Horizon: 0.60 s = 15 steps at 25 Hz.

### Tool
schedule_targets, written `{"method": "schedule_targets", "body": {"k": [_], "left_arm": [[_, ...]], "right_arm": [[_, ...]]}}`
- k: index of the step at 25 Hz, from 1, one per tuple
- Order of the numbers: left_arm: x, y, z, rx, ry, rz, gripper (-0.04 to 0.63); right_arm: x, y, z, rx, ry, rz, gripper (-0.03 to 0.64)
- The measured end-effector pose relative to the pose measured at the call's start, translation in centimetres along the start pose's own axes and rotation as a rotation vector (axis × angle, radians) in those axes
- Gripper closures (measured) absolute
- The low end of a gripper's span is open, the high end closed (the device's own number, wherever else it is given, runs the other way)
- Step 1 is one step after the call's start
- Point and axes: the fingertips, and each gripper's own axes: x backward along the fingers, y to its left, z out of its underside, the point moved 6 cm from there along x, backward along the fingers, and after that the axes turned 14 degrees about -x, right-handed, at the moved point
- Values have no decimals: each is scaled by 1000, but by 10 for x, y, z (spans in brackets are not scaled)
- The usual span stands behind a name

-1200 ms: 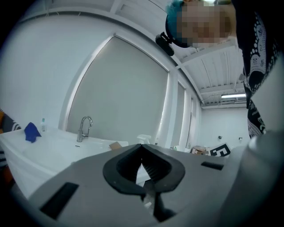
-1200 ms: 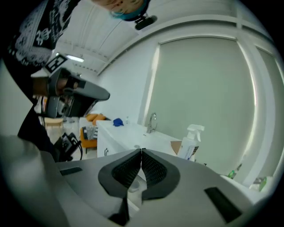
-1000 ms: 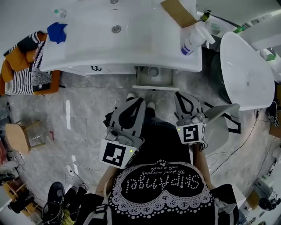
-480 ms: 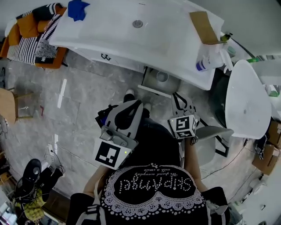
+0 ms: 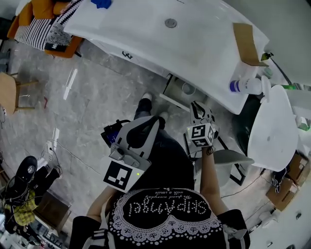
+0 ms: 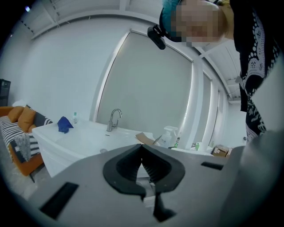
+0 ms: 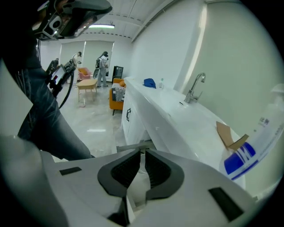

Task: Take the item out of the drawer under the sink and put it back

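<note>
The round cup (image 5: 187,89) sits inside the open drawer (image 5: 171,98), toward its back right, just under the front edge of the white tabletop (image 5: 204,53). The drawer is pulled out over the grey floor (image 5: 97,97).

The right tool (image 5: 199,105) is just in front of the drawer, pointing down at it. Its tips are near the drawer's front edge but not touching it or the cup. Its jaws are closed to a thin slit w/ nothing btw them. In the right gripper view the drawer's grey edge shows right past the tips.

The left tool (image 5: 153,119) is further back, over the person's legs and well apart from the drawer. Its jaws are closed tip to tip and it holds nothing.

On the tabletop the sink drain (image 5: 170,23) is near the middle, w/ the faucet (image 6: 114,119) behind it. A piece of cardboard (image 5: 245,44) lies toward the right end, and a spray bottle (image 5: 245,86) w/ a blue label is at the right front corner. A blue cloth (image 5: 101,3) is at the far left end. An orange sofa (image 5: 36,9) w/ a striped cushion stands beside that left end.
</note>
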Motion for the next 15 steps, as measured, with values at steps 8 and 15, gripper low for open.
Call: {"method": "schedule_targets", "body": {"k": [8,15], "left_arm": [[0,8,9,9,48,-2,591],[7,21,14,32,92,-38,591]], "right_arm": [[-61,-9,16,51,96,-33,565],[-99,-4,37,147,216,-61,565]]}}
